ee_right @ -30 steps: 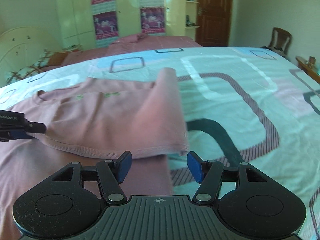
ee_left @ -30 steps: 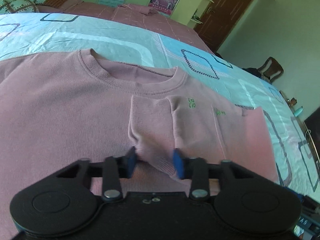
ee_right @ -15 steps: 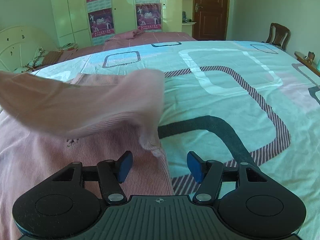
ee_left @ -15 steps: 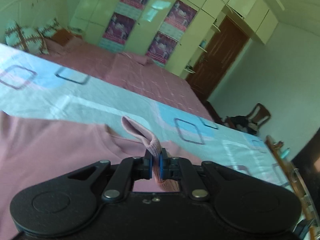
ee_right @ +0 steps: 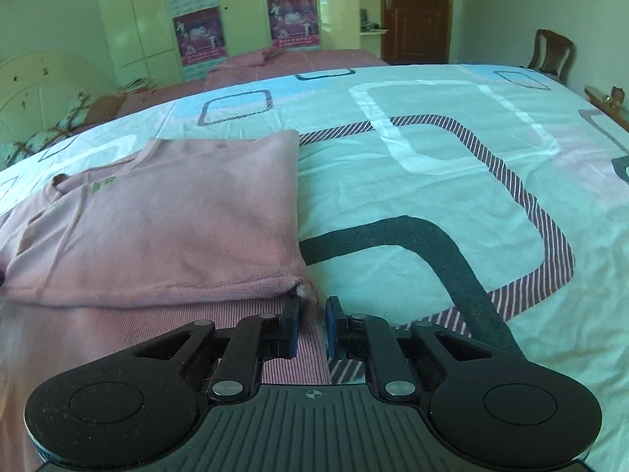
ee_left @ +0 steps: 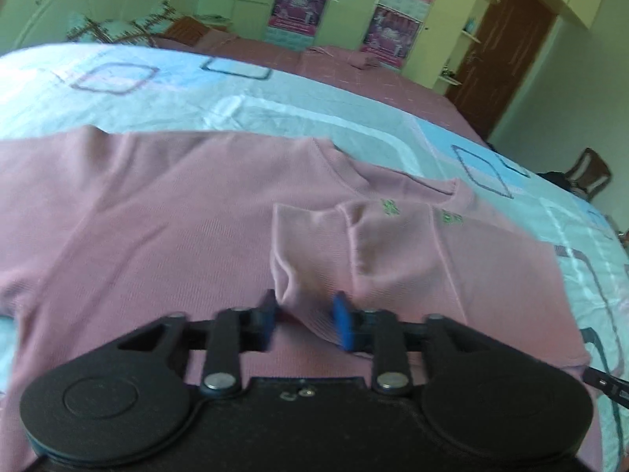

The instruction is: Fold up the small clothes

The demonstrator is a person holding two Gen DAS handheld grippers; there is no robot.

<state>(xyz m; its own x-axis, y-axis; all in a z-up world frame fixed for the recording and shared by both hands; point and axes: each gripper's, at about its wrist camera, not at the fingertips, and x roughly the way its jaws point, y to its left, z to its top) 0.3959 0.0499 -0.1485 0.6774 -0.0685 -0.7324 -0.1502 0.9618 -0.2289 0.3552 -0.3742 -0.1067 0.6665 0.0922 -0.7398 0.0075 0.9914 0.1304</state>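
Left wrist view: the left gripper stands with its blue pads apart, straddling the ribbed cuff of a sleeve without pinching it. The cuff lies loose between the jaws, which reads as a release, with the sleeve laid across the chest of the pink sweater. That placement suits a fold: the sleeve is brought inward so the side panel can lie flat over the body.

In the right wrist view, the right gripper has its pads drawn to a narrow gap, right at the corner of the folded-over hem. A tuft of fabric sits just ahead of the gap; whether the pads actually pinch it, I cannot tell. The position suggests it is steadying or setting down that corner.

The sweater is a soft, fine-ribbed knit with a ribbed round neckline and small green embroidery near the collar. It lies spread on the bed, whose smooth cotton sheet carries pale turquoise ground with rounded white, dark and striped bands.
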